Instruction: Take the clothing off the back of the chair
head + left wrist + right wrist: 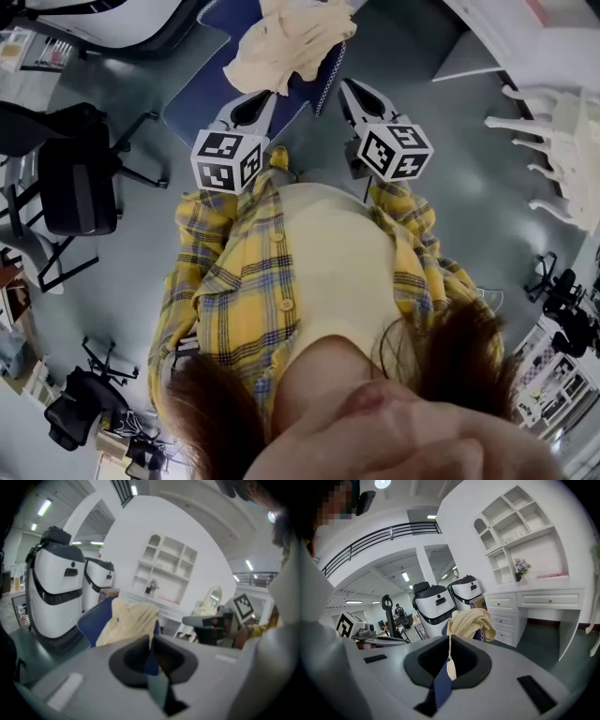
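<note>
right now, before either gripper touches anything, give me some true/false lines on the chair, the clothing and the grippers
1. A cream garment hangs over the back of the blue chair. True.
2. The right gripper has hold of the garment. False: its jaws are shut on nothing, and it is short of the chair.
3. The person wears a yellow plaid shirt. True.
4. Both grippers point away from the chair. False: the left gripper and the right one both point toward it.
5. A white shelf unit stands against the wall. True.
</note>
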{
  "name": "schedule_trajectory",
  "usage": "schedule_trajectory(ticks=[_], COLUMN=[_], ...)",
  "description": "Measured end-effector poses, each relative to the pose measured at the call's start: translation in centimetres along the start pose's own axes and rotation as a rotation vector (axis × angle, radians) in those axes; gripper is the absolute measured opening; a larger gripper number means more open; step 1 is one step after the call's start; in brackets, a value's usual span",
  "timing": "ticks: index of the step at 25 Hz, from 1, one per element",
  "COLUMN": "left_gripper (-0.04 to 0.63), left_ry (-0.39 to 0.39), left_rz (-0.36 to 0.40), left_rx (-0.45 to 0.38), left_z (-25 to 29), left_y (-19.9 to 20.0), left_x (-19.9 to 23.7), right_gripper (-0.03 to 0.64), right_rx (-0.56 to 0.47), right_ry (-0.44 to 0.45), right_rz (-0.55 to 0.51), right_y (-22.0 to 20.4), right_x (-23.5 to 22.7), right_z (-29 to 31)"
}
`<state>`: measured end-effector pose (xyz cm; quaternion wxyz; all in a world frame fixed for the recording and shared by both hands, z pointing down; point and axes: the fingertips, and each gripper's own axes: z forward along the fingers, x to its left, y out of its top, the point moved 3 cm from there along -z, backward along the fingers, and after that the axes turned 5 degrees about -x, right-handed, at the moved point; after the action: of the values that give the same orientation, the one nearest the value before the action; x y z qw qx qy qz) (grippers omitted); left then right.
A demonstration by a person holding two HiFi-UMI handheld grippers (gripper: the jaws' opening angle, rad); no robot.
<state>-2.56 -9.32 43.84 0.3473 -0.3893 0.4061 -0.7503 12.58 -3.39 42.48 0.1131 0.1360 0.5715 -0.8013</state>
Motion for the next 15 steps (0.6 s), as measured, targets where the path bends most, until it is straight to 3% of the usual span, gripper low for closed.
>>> schedule_trajectory(ticks=[10,15], left_gripper=[0.075,0.079], left_ry=[-0.014,0.018], left_rz=[0.004,0.012], left_rx=[0.042,0.056], left_z=[3.4,5.9], left_y=[0.5,1.2], left_x=[2.9,3.4], right_gripper=[0.017,0.017], right_rx=[0.012,0.026], right_ry=[-0.046,-0.030], right_rz=[-0.010,-0.062], right_y=[1.5,2.8], right_x=[-2.8,-5.3], right_z=[3.5,5.0])
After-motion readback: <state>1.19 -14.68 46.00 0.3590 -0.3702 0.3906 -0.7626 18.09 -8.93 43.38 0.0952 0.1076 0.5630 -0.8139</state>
